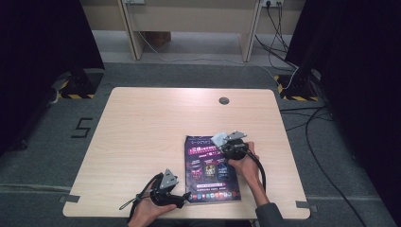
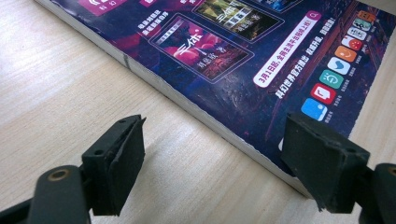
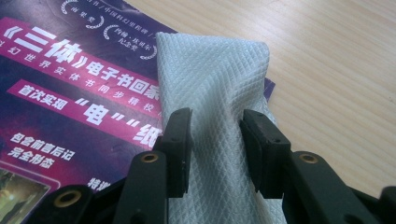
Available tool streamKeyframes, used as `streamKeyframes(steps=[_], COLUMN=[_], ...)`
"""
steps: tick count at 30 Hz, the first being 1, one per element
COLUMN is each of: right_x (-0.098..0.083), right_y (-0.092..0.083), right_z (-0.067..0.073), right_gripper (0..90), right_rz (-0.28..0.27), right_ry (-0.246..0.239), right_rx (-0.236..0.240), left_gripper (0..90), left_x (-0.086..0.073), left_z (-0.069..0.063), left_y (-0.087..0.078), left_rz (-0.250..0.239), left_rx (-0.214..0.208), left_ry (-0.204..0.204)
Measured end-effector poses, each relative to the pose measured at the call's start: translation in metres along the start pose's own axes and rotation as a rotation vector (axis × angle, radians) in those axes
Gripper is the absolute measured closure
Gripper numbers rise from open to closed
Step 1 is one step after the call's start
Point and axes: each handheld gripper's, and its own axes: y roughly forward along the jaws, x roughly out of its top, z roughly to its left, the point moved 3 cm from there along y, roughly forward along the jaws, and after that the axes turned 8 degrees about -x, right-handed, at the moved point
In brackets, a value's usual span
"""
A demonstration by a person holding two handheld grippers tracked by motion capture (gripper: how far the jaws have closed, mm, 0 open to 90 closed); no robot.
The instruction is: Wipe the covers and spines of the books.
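Cloth (image 3: 212, 88) lies on the top right corner of the book (image 1: 208, 170), pinched in my right hand-held gripper (image 3: 215, 140). Left hand-held gripper (image 2: 212, 163) is released, jaws straddling the book's lower left corner on the tabletop (image 1: 142, 137). Risk: with that corner unclamped, a wiping drag may slide the book; the folded cloth may bunch up.

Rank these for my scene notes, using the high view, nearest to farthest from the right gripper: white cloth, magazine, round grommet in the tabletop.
1. white cloth: pinched in the right gripper, at the magazine's top right corner.
2. magazine: flat under the cloth.
3. round grommet: near the table's far edge.
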Motion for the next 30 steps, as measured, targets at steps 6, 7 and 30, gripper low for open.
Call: streamKeyframes(steps=[6, 7, 30], right_x=[0.004, 0.006, -0.005], right_y=[-0.003, -0.003, -0.041], right_z=[0.019, 0.024, 0.098], right_gripper=[64.5, 64.5, 63.0], right_rz=[-0.004, -0.01, -0.04], right_ry=[-0.037, -0.046, -0.192], right_rx=[0.027, 0.05, 0.268], left_gripper=[20.1, 20.0, 22.0], left_x=[0.0, 0.0, 0.001], left_z=[0.0, 0.0, 0.018], left_y=[0.0, 0.0, -0.025], left_rz=[0.0, -0.001, -0.04], left_rx=[0.0, -0.001, 0.041], left_ry=[-0.001, -0.003, -0.038])
